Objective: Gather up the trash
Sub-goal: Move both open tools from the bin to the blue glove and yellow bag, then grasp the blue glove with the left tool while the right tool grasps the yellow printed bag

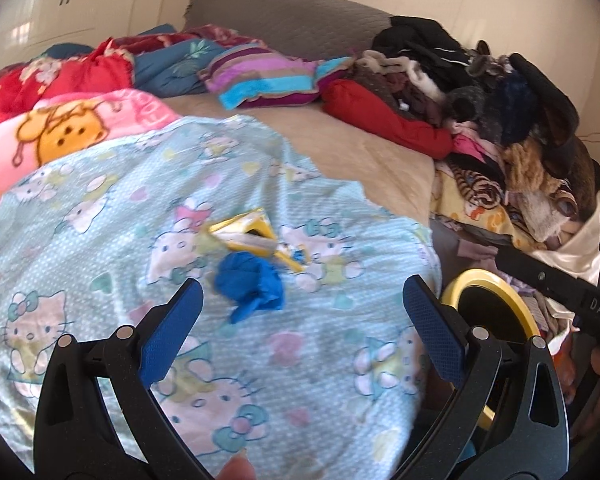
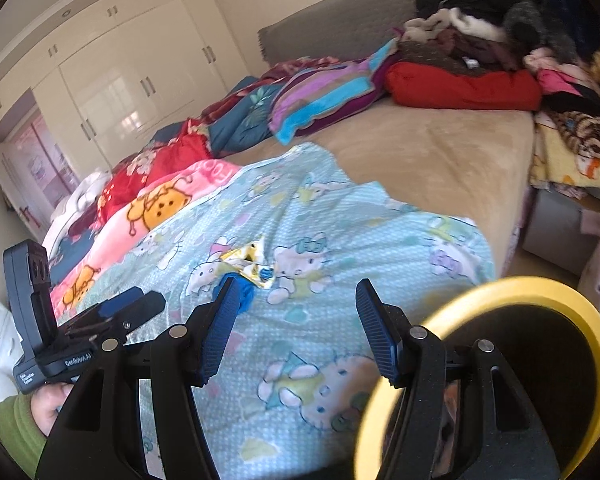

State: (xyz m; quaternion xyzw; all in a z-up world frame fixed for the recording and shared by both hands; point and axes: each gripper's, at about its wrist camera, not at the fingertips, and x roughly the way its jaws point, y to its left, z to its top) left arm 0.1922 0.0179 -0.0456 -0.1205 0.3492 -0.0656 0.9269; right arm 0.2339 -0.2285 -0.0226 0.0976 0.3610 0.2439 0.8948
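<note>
Trash waits on the bed, both tongs empty.
Left view: left tongs (image 1: 302, 314) gape before a crumpled blue paper wad (image 1: 249, 282) beside a torn yellow foil wrapper (image 1: 256, 236), near the bed's foot edge; light, soft, pinch its bulk.
Right view: right tongs (image 2: 296, 326) spread wide, yellow-rimmed black bin (image 2: 512, 292) close.

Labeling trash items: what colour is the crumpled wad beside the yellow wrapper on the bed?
Solid blue. The crumpled wad shows best in the left wrist view.
</note>
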